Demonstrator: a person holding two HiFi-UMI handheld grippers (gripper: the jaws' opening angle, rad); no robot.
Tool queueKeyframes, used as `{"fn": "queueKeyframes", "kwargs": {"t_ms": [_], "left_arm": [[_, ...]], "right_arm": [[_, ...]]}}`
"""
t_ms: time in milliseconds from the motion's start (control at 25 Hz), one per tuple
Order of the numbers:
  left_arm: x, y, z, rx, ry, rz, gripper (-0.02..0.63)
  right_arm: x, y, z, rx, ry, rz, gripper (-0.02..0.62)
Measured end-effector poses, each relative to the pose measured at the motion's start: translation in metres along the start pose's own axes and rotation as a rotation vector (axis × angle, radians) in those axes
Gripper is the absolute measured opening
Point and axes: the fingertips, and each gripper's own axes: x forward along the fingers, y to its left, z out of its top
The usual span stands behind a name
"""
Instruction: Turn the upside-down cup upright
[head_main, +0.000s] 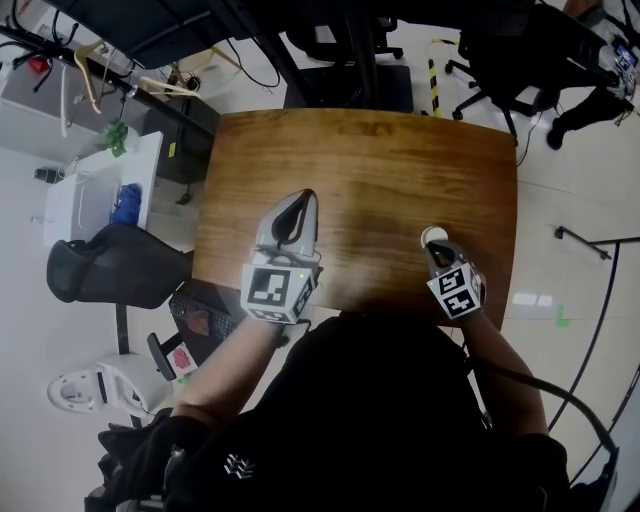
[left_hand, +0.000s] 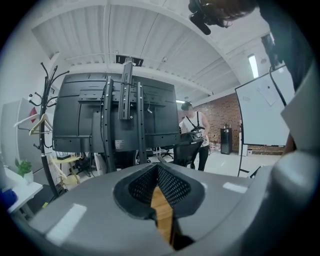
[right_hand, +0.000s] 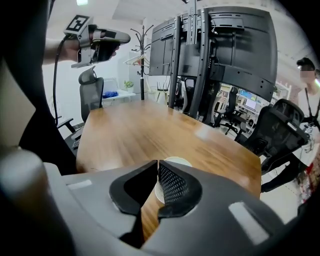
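- Office room, wooden bench (head_main: 370, 170) in the middle, black monitor stand and office chairs past its far edge, and a person standing off in the background.
- Cup (head_main: 433, 236) sat on the bench close to the near edge, toward the near-right corner. It was white, and its top read as a plain pale disk.
- Judged base-up, so the flip was not yet done, though the views were too small to be sure.
- Right gripper (head_main: 436, 250) was angled down at the cup with its jaws pressed together, tips meeting.
- In the right gripper view the cup showed just past the tips and through the gap below them. No cup wall was clearly seen between the pads, so I read the right gripper as empty.
- Left gripper (head_main: 303, 200) hovered above the bench near the near-left corner, well apart from the cup. Its jaws were also pressed together with nothing in them, only bench wood showing through the gap.
- Step in hand, as judged: getting a grip on the cup's side.
- To do it well: spread the right jaws wide enough to straddle the wall, and come in low and square across the cup's middle.
- Squeeze lightly, since a thin cup would likely dent or pop out.
- Lift it clear of the bench before rolling the wrist half over, then set it flat on its base and let go.
- Risk: closed tips nudging the cup off the near edge.
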Motion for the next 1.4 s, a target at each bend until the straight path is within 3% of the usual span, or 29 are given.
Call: {"fn": "queueKeyframes", "kwargs": {"t_ms": [280,440,560,720,800,960,1080,1280,1400], "left_arm": [[-0.001,0.003,-0.003,-0.012,-0.003,0.016,0.000],[-0.001,-0.002,-0.002,-0.011,-0.002,0.016,0.000],[-0.005,-0.003,-0.002,-0.006,0.004,0.019,0.000],[-0.010,0.002,-0.002,0.001,0.013,0.042,0.000],[-0.011,0.002,-0.001,0.004,0.015,0.047,0.000],[-0.014,0.000,0.000,0.010,0.017,0.053,0.000],[-0.013,-0.002,0.001,0.010,0.015,0.055,0.000],[-0.010,-0.007,0.001,0.005,0.010,0.048,0.000],[-0.008,-0.009,0.000,0.000,0.008,0.045,0.000]], "right_arm": [[-0.018,-0.016,0.020,0.054,-0.095,-0.023,0.038],[-0.021,-0.054,0.008,0.245,-0.129,-0.083,0.109],[-0.017,-0.072,-0.006,0.383,-0.135,-0.089,0.121],[-0.006,-0.074,-0.012,0.609,-0.189,0.013,0.115],[-0.002,-0.073,-0.016,0.670,-0.199,0.047,0.112],[-0.001,-0.067,-0.013,0.665,-0.211,0.082,0.043],[-0.001,-0.065,-0.012,0.608,-0.185,0.066,0.035],[-0.016,-0.087,-0.022,0.586,-0.185,-0.043,0.031],[-0.029,-0.106,-0.029,0.491,-0.139,-0.151,0.029]]}}
